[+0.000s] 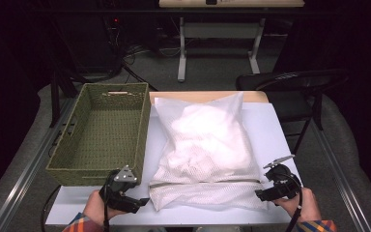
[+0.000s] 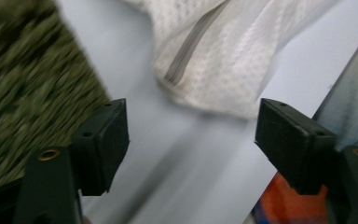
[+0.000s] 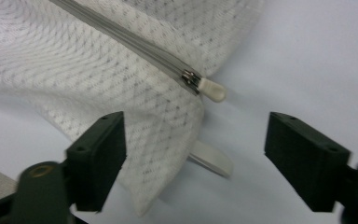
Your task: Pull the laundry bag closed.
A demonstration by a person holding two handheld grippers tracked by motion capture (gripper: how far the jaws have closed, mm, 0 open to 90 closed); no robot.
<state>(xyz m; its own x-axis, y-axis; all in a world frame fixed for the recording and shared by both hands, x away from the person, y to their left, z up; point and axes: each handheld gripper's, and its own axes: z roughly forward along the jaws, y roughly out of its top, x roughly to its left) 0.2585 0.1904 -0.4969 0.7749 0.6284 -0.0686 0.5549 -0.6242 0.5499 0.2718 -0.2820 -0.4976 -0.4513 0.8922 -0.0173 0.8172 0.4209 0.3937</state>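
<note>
Lying zipped on the white tabletop point(image 1: 275, 130), the white mesh laundry bag point(image 1: 205, 145) sits between the released left claw point(image 1: 144, 201) and released right claw point(image 1: 261, 194).

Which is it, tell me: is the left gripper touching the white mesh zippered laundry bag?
Apart. In the left gripper view, the left gripper stands open, bare table between its pads and the bag.

The left gripper point(image 2: 191, 140) has its jaws wide apart with nothing between them. Beyond them lies the corner of a white mesh bag point(image 2: 223, 60) with its grey zip point(image 2: 186, 51), on a pale table point(image 2: 121, 70). A blurred green basket point(image 2: 23, 93) sits at the left.
</note>
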